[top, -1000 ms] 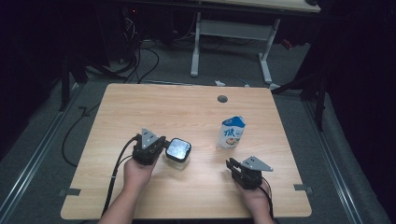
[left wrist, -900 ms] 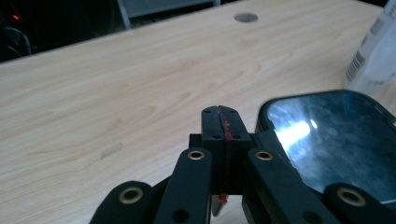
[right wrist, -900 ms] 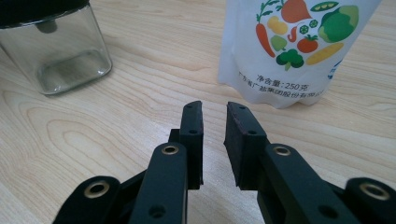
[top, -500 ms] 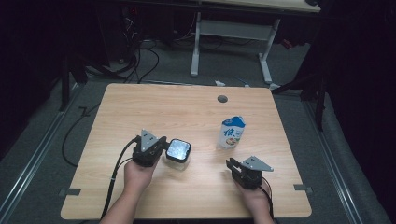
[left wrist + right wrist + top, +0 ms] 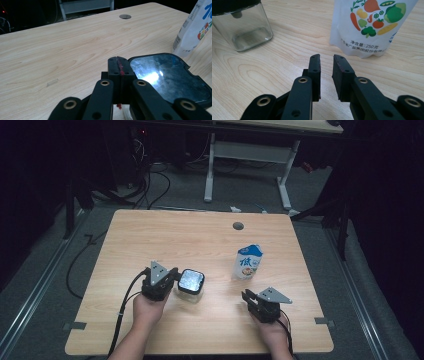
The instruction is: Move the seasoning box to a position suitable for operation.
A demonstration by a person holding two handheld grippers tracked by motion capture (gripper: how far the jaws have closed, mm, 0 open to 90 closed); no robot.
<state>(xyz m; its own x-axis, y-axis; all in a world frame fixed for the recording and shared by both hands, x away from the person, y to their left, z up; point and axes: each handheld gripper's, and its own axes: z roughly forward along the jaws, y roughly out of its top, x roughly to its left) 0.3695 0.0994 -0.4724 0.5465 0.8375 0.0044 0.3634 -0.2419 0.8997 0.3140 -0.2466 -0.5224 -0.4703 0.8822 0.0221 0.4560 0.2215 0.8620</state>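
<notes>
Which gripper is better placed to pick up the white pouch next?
Probably the right. The right gripper points at the pouch with its jaws slightly apart and nothing between them. The left gripper is shut, sits beside the black-lidded jar, and is farther from the pouch.

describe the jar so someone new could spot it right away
On the wooden table, look near the front edge by the left tongs. The jar is a small square clear container with a black-rimmed shiny lid, unlike the tall white printed pouch to its right.
</notes>
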